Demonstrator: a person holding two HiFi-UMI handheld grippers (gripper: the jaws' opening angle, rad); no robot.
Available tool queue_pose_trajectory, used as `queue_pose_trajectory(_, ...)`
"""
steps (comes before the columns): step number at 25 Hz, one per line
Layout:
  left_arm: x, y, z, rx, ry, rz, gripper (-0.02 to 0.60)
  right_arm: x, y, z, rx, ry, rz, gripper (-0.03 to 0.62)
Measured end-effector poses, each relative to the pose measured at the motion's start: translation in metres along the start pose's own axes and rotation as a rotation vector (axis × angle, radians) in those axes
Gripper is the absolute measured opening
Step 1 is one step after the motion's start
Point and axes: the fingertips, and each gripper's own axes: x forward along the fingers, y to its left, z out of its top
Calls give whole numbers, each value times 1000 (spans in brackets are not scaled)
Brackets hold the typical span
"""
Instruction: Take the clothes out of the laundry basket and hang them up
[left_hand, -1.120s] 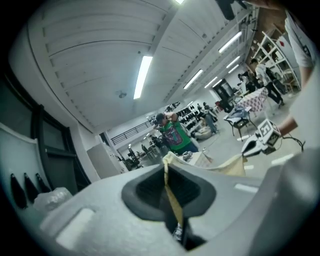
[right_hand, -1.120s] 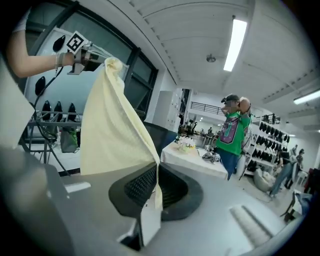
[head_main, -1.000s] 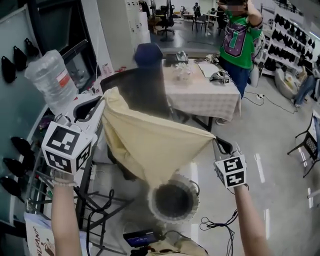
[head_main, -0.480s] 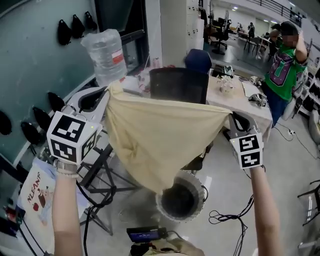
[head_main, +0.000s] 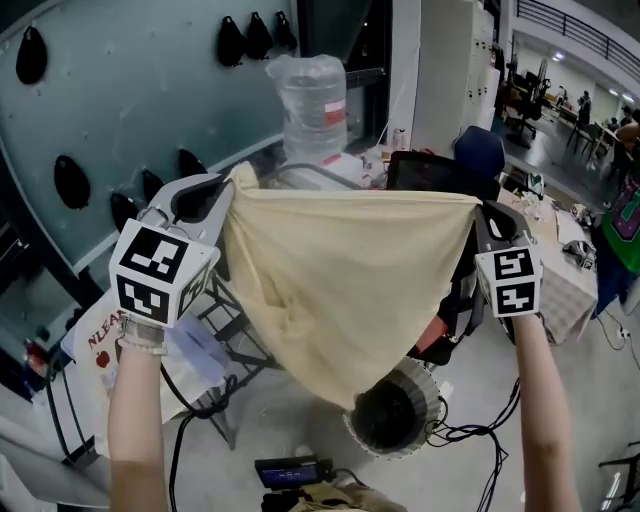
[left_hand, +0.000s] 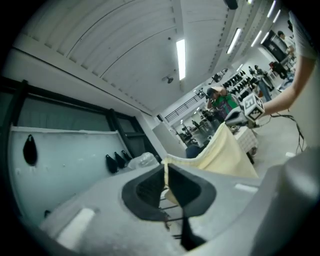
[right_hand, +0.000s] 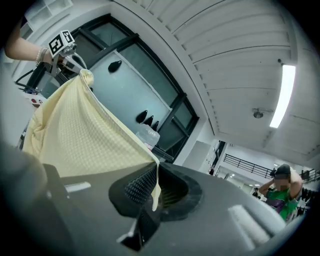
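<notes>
Left gripper is clamped on one top corner of the pale yellow cloth at 9 o'clock in the head view. Right gripper is clamped on the other corner at 3 o'clock, and both jaw pairs are nearly together with only fabric pinched between the pads. I see the cloth spread out, top edge taut between the two, hanging to a point toward 6 o'clock where it overlaps the round laundry basket on the floor; big water bottle at 12 o'clock behind it.
</notes>
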Motion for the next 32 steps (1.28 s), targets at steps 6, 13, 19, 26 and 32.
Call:
queue_pose_trajectory(6,-22,61,-26,5,33,82,17,59,40,58,-19,-72,45,12)
queue_pose_trajectory(13,-37,125,-55,-3,35,139,17,118,78,125,-45,-134,55,12)
queue_pose_trajectory(19,-48,171,-76,-16,26,192,15,158,107,173,-99,-172,64,12)
queue_pose_trajectory(26,-47,219,-110,51,105,290,15,217,145,219,-150,-206,110,12)
queue_pose_trajectory(32,-39,253,-154,40,198,356,16,286,194,242,-178,-231,198,12)
